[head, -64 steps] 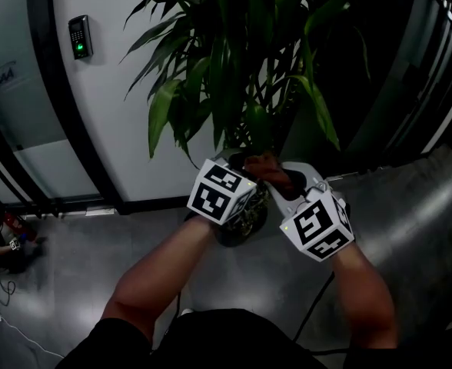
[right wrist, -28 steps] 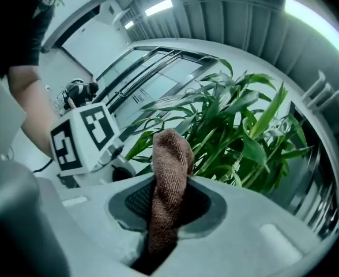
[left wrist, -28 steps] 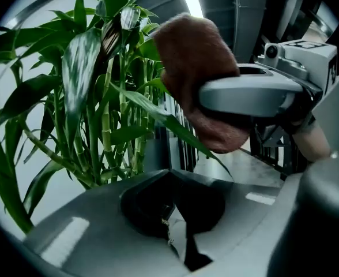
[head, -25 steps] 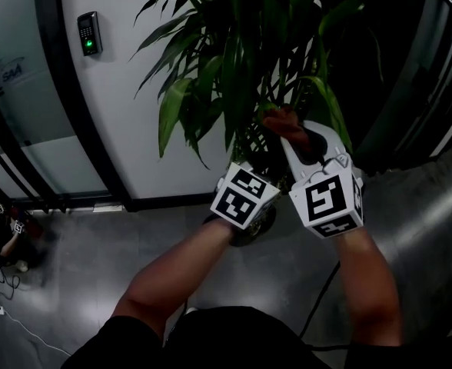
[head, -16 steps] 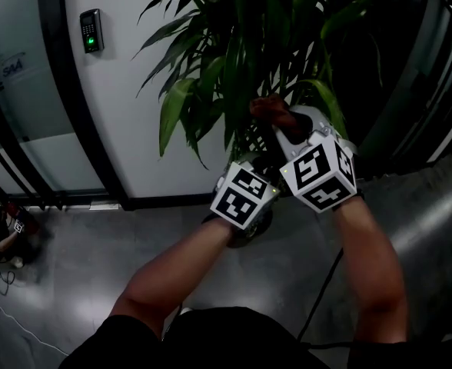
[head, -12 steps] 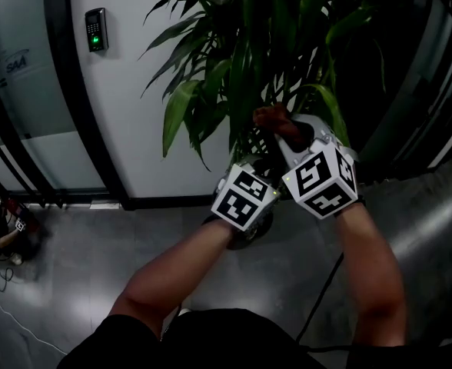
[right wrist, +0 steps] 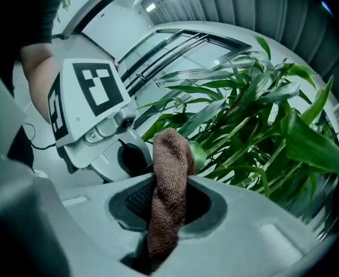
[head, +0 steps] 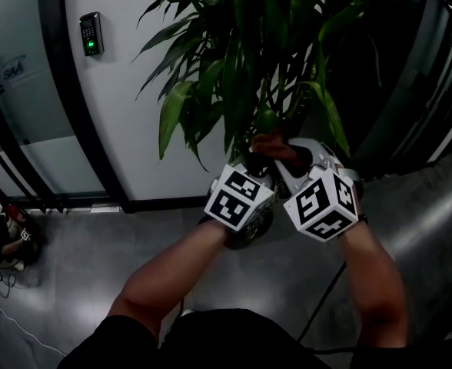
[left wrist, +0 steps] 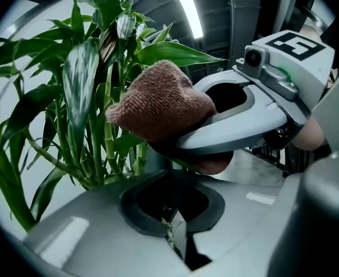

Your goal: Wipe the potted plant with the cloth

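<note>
The potted plant (head: 249, 60) has long green leaves and stands in a dark pot (head: 253, 225) on the floor in front of me. My left gripper (head: 257, 167) is shut on the thin tip of a leaf (left wrist: 169, 231), which runs up from its jaws. My right gripper (head: 281, 160) is shut on the brown cloth (head: 272, 146). It lies just above the left one, with the cloth (left wrist: 161, 103) bunched over that leaf. In the right gripper view the cloth (right wrist: 169, 172) stands up out of the jaws against the foliage (right wrist: 256, 131).
Behind the plant is a white wall with an access keypad (head: 90, 34) and a black door frame (head: 64, 91). Dark slatted panels (head: 433, 75) stand at the right. On the grey floor (head: 80, 283), a cable (head: 322, 298) trails and a person (head: 3, 241) sits at far left.
My right gripper has come down with the cloth, from higher among the leaves to just above the left gripper. The left gripper has kept its place.
</note>
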Available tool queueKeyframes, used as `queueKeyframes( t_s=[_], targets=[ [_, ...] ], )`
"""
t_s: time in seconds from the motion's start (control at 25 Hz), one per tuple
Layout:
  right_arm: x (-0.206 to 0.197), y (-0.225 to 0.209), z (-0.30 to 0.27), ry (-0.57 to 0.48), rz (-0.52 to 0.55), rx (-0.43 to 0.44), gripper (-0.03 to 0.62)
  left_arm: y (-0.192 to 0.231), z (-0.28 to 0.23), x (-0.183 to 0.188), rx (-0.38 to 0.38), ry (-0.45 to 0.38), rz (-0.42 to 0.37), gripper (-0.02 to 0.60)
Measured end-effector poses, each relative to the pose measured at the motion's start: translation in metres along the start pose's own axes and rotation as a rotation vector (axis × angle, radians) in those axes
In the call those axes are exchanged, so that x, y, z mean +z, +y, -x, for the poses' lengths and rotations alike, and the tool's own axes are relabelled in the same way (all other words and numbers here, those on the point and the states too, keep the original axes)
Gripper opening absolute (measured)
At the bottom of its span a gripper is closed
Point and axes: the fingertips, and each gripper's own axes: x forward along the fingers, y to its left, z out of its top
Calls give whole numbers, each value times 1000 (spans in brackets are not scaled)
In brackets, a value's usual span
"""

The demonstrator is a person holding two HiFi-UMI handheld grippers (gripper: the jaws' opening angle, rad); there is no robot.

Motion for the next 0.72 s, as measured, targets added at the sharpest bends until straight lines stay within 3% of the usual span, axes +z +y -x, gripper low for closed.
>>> queueKeyframes(
  t_s=[0.72],
  targets=[
    [-43, 47, 37, 28, -138, 67, 67, -7, 2, 8, -38, -7, 26, 17]
  ],
)
